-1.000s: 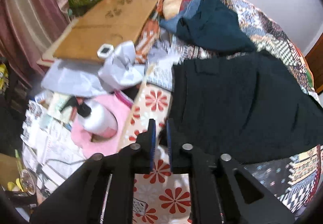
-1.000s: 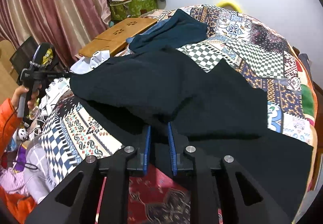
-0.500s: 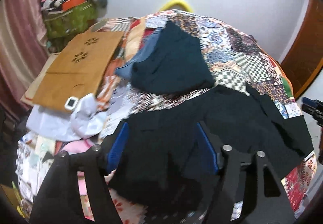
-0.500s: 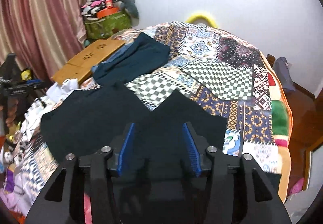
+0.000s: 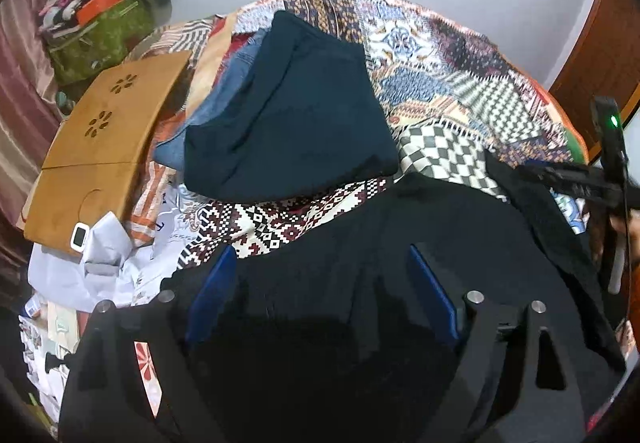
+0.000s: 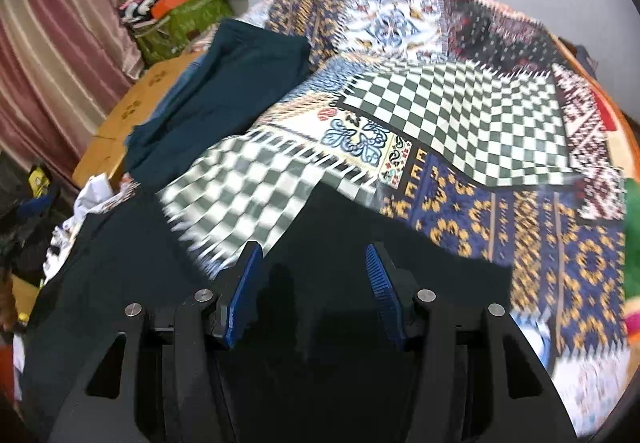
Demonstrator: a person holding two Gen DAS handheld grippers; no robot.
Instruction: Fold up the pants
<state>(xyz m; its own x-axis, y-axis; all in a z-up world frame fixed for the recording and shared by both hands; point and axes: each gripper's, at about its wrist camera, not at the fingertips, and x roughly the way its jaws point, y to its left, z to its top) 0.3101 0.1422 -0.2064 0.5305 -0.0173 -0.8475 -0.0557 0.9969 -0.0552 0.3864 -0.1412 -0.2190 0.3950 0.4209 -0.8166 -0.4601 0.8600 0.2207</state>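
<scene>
- Left gripper (image 5: 320,295) and right gripper (image 6: 312,283): fingers spread apart, gripping nothing, both low over the black pants (image 5: 420,243).
- Pants lie doubled on the patchwork bedspread (image 6: 460,115); further folds likely remain.
- At 11 o'clock, a dark teal folded garment (image 5: 296,111).

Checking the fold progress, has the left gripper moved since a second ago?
Yes. The left gripper opened and swung right over the black pants, away from the wooden board.

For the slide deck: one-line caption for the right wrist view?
Right gripper open above black pants on a patchwork quilt.
</scene>
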